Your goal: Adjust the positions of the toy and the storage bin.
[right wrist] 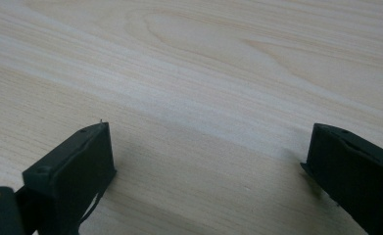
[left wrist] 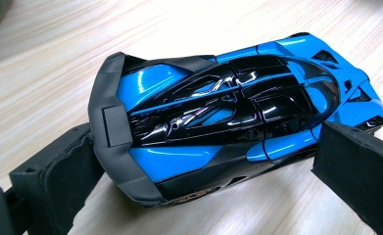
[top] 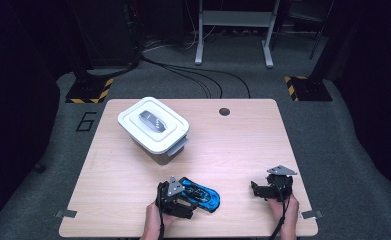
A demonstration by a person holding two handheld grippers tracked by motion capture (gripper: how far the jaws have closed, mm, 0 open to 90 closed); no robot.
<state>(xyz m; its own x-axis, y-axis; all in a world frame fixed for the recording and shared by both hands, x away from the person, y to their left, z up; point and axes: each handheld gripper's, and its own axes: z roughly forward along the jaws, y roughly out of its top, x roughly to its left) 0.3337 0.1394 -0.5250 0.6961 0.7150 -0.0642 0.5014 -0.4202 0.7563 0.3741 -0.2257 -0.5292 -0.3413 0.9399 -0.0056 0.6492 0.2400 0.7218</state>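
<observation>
A blue and black toy sports car (top: 203,195) (left wrist: 228,112) lies on the wooden table (top: 233,145) near the front edge, left of centre. My left gripper (top: 184,198) (left wrist: 206,134) is open with its jaws spread wide on either side of the car. The left pad (left wrist: 66,171) is at the car's grey rear corner, and the right pad (left wrist: 360,166) sits just off its flank. Toward the front right of the table, my right gripper (top: 260,189) (right wrist: 211,129) rests low and open, with bare wood between its fingers.
A white lidded box (top: 154,129) stands at the back left of the table, with a grey oblong piece (top: 153,120) on its lid. A round cable hole (top: 224,111) is near the far edge. Cables and a stand's legs are on the floor beyond.
</observation>
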